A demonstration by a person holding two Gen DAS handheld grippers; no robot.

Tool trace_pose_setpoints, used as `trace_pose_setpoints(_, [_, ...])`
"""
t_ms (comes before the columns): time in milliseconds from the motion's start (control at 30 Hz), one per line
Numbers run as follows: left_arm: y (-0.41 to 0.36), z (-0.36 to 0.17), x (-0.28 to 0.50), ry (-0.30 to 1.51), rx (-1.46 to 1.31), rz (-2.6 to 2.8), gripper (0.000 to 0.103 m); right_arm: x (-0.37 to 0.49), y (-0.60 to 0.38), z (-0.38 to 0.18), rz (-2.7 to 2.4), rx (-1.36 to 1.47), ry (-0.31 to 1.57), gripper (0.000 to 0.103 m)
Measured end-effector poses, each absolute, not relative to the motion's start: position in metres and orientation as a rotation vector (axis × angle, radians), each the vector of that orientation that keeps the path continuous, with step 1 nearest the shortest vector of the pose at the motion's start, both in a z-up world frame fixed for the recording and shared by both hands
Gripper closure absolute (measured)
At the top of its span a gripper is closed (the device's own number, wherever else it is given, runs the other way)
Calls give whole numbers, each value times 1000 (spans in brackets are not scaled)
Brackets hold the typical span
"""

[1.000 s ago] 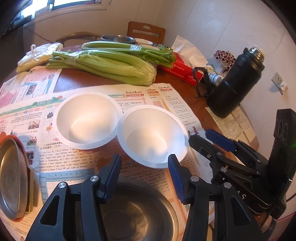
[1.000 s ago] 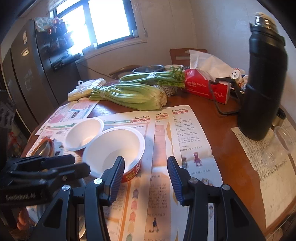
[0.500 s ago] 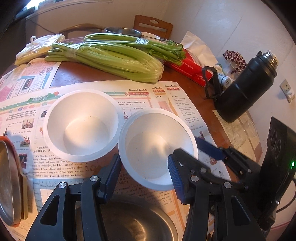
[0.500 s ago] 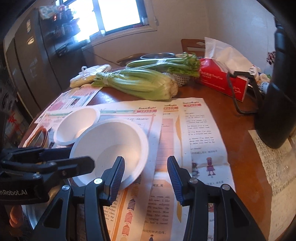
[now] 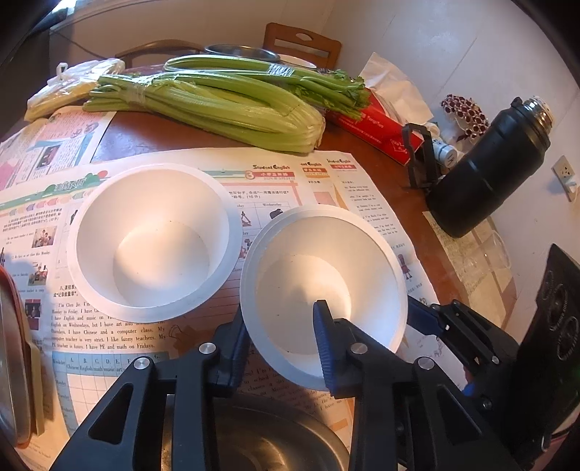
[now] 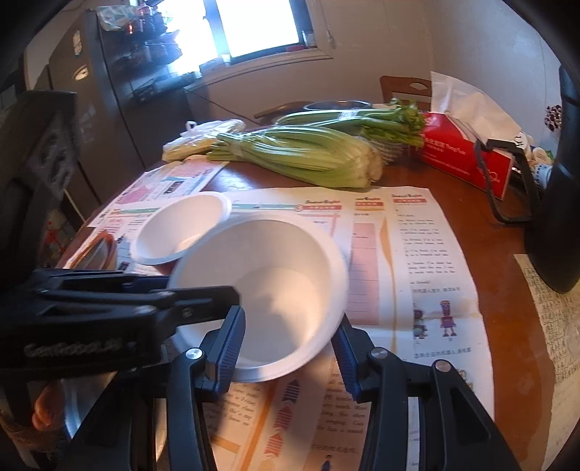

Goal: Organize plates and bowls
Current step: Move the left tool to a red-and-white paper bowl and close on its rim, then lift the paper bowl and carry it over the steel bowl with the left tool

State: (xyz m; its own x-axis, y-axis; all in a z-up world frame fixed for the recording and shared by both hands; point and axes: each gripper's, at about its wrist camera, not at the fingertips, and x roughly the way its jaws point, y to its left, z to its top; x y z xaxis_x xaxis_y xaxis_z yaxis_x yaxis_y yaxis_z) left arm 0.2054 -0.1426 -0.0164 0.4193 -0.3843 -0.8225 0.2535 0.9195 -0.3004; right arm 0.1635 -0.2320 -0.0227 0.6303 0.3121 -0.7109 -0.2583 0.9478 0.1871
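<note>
Left wrist view: the left gripper (image 5: pixel 281 337) has just closed, its fingers clamped on the near white bowl (image 5: pixel 322 290), right of the far white bowl (image 5: pixel 152 239).

Right wrist view: the right gripper (image 6: pixel 290 344) straddles that near white bowl (image 6: pixel 261 290); whether its fingers touch it, I cannot tell.

You face white wall (image 5: pixel 417 43), socket (image 5: pixel 565 177) at right. Bright window (image 6: pixel 253 25) behind, dark fridge (image 6: pixel 105 108) left, wooden chair (image 5: pixel 301 43) beyond brown table (image 6: pixel 507 326).

Steel bowl (image 5: pixel 253 438) below the jaws: cut off by the lower edge. Flask (image 6: pixel 558 203) right of the jaws: top cropped. Newspaper (image 6: pixel 417 253) print: too small to read.
</note>
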Motion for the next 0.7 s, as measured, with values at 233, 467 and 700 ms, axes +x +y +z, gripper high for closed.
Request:
trace_pose_setpoints(233, [-144, -9, 199, 1046, -123, -415, 69, 158, -233, -17, 318, 72, 812, 55])
trace_pose_setpoints(467, [-144, 1, 186, 1018, -103, -419, 69, 149, -233, -7, 313, 72, 791, 55])
trace_pose_setpoints(700, [-140, 10, 174, 991, -91, -421, 69, 140, -229, 2, 314, 64, 777, 55])
